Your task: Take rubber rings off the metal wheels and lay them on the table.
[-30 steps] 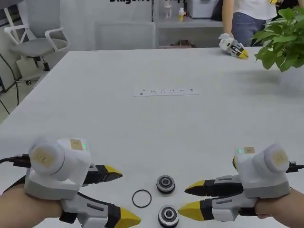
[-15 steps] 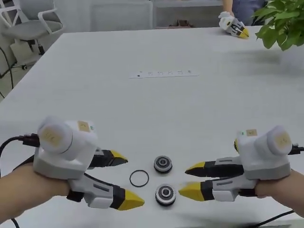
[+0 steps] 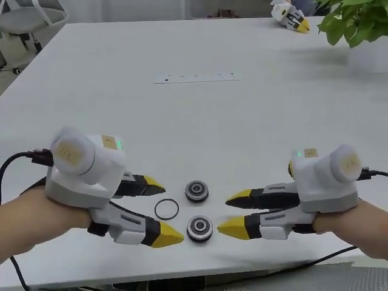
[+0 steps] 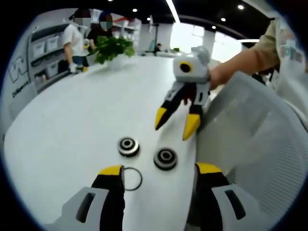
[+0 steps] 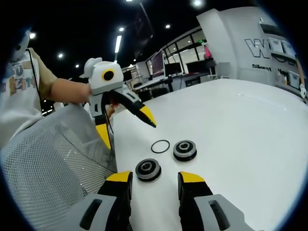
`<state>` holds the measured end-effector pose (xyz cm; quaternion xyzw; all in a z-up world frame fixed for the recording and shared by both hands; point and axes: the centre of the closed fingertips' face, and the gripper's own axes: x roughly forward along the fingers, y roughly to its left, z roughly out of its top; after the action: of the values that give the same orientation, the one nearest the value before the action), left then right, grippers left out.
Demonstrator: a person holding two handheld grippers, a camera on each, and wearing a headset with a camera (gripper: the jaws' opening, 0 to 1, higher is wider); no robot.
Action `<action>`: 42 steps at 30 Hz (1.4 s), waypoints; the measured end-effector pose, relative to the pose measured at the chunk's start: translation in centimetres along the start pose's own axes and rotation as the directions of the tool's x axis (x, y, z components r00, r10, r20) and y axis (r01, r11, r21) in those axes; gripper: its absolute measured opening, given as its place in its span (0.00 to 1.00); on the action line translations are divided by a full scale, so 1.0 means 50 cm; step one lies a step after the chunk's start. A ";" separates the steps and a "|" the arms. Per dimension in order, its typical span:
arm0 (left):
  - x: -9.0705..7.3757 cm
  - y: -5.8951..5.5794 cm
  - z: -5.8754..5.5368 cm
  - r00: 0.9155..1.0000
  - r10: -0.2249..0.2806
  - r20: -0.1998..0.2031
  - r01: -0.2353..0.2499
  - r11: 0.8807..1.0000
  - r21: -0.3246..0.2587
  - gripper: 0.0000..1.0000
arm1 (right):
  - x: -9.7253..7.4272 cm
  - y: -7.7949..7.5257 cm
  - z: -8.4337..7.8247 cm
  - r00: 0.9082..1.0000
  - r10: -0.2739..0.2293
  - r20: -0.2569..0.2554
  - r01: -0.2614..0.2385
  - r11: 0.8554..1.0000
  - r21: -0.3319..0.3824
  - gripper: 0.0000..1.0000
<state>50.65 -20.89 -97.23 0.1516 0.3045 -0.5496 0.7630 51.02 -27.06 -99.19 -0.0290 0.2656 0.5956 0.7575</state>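
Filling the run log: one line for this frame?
left gripper open, empty | right gripper open, empty | ring loose on table | far wheel, near wheel between grippers

The left gripper (image 3: 173,213) and the right gripper (image 3: 222,215) are built alike. Both have a pale grey, rounded housing, a mid-grey grip section, and two black jaws that taper to bright yellow tips. On top of both housings sits a small tan label (image 3: 109,140) with a green light (image 3: 119,144) lit beside it. A black cable (image 3: 18,161) leaves the back of the left one, and a black lead (image 3: 374,174) leaves the right. The person wears a short beige sleeve (image 5: 42,72) and a pale top (image 5: 10,103) with printed letters on the front.
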 end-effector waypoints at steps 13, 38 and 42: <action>0.038 -0.005 -0.007 0.998 -0.042 -0.047 0.044 0.998 0.040 0.45 | 0.027 0.004 -0.010 0.999 0.026 -0.022 -0.027 0.998 -0.049 0.32; 0.095 -0.023 -0.007 0.995 -0.059 -0.077 0.068 0.990 0.121 0.16 | 0.049 0.020 -0.027 0.997 0.049 -0.058 -0.056 0.992 -0.115 0.30; 0.098 -0.025 -0.007 0.996 -0.040 -0.082 0.054 0.981 0.185 0.14 | 0.052 0.018 -0.030 0.997 0.049 -0.066 -0.057 0.990 -0.127 0.30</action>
<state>50.41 -24.80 -100.46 0.2364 0.2847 -0.5873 0.7198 50.02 -25.06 -101.37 -0.0895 0.2512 0.6300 0.7293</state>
